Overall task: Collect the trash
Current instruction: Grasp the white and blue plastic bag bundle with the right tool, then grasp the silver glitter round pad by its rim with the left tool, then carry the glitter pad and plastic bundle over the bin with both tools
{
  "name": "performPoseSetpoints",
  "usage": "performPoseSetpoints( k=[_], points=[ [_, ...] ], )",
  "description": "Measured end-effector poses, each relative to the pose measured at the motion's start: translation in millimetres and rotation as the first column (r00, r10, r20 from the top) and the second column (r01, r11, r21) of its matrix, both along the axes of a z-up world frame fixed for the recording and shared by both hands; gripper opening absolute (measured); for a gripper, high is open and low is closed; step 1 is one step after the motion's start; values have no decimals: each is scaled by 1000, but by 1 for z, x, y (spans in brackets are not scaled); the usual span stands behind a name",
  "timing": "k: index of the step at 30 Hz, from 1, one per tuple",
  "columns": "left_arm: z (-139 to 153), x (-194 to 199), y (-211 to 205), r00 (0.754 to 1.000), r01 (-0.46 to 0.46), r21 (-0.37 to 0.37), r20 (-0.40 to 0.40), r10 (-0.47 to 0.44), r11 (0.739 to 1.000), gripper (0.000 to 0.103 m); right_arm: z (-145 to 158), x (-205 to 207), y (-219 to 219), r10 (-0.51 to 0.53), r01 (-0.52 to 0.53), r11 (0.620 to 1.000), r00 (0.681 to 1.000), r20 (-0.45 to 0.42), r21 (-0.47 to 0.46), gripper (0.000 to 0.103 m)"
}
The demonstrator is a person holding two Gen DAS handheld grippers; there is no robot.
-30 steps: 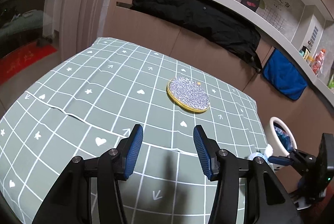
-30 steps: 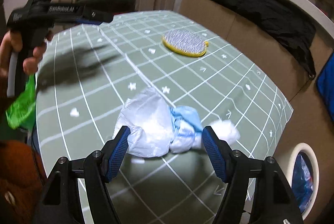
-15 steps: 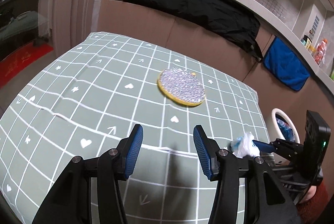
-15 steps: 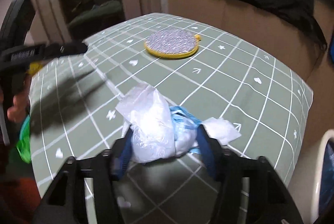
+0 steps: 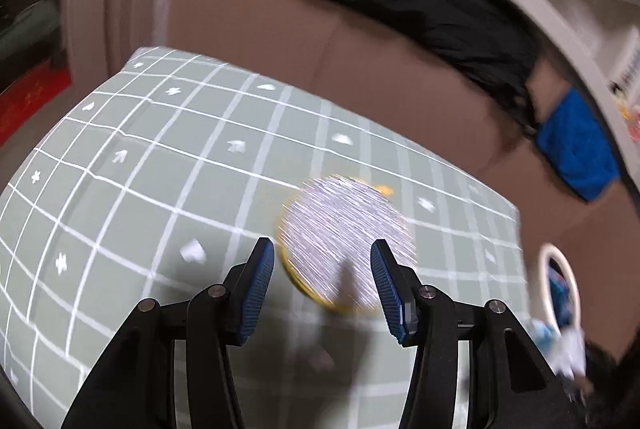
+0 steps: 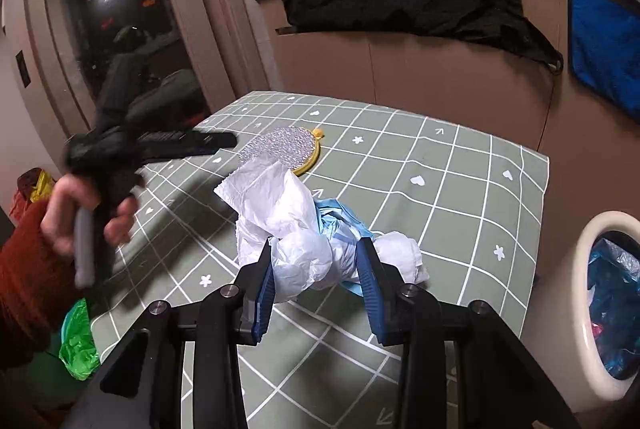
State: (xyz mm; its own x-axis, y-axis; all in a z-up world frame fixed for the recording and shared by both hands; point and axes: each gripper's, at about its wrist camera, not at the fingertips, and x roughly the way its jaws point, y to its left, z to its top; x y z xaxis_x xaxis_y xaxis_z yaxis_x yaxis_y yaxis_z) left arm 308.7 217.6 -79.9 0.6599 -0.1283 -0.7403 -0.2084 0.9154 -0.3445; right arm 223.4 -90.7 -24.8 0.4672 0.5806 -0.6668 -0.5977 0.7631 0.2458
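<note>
My right gripper is shut on a crumpled wad of white and light-blue plastic trash, held a little above the green checked tablecloth. The wad also shows blurred at the lower right of the left wrist view. My left gripper is open and empty, just short of a round glittery coaster with a yellow rim. In the right wrist view the left gripper hovers near the coaster. A white-rimmed trash bin with a blue liner stands right of the table.
A black garment and a blue cloth hang on the brown wall behind the table. A green bag lies on the floor at the left. The bin's rim shows beyond the table's right edge.
My right gripper closed on the plastic wad and lifted it off the table. My left gripper moved forward toward the coaster, with motion blur.
</note>
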Motion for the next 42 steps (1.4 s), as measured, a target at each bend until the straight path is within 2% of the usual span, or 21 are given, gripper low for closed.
performPoseSetpoints(
  k=[4, 7, 9, 12, 14, 16, 18, 19, 20, 22, 23, 24, 26, 31, 38, 42],
  points=[
    [-11, 17, 13, 1000, -10, -53, -18, 9, 999, 51, -7, 29, 24, 26, -25, 999, 999, -44, 21, 35],
    [-18, 26, 15, 999, 0, -64, -35, -3, 998, 51, -15, 59, 51, 54, -50, 998, 995, -89, 39, 35],
    [-27, 34, 16, 998, 6, -80, -66, -11, 997, 50, -21, 75, 72, 72, -72, 997, 993, -89, 5, 35],
    [-30, 39, 15, 998, 34, -98, -50, -39, 995, 49, -34, 87, 91, 87, -91, 996, 989, -117, -27, 35],
    [-31, 42, 13, 995, 78, -167, -55, -88, 983, 47, -45, 89, 95, 89, -95, 995, 985, -145, -32, 35],
    [-28, 43, 12, 994, 88, -191, -54, -100, 978, 46, -51, 88, 96, 85, -91, 995, 984, -154, -28, 35],
    [-21, 41, 11, 994, 104, -208, -24, -111, 973, 40, -51, 88, 94, 77, -81, 996, 985, -154, -24, 35],
    [-17, 40, 10, 992, 118, -235, -7, -123, 965, 36, -51, 88, 93, 70, -75, 997, 986, -153, -26, 35],
    [-15, 40, 10, 989, 144, -288, 6, -149, 947, 27, -51, 89, 90, 70, -74, 997, 986, -154, -23, 35],
    [-13, 39, 3, 983, 177, -341, 12, -184, 923, 27, -52, 88, 88, 72, -75, 997, 985, -159, -14, 35],
    [-11, 39, -1, 981, 185, -328, 12, -192, 926, 26, -51, 87, 88, 71, -74, 997, 985, -158, -14, 35],
    [-9, 39, -9, 981, 187, -281, 10, -192, 941, 20, -51, 86, 89, 71, -74, 997, 986, -154, -16, 35],
    [-3, 36, -18, 988, 156, -175, 12, -156, 972, 16, -50, 83, 87, 65, -69, 998, 986, -150, -15, 35],
    [18, 16, -30, 992, 114, -44, 63, -111, 993, 14, -35, 69, 69, 38, -38, 999, 993, -114, -3, 34],
    [48, -42, -56, 985, 75, 111, 148, -91, 991, 14, -6, 35, 32, -1, 1, 1000, 1000, -28, 2, 34],
    [58, -69, -74, 979, 83, 136, 175, -106, 987, 14, 6, 10, 14, -14, 14, 1000, 1000, 14, -1, 34]
  ],
)
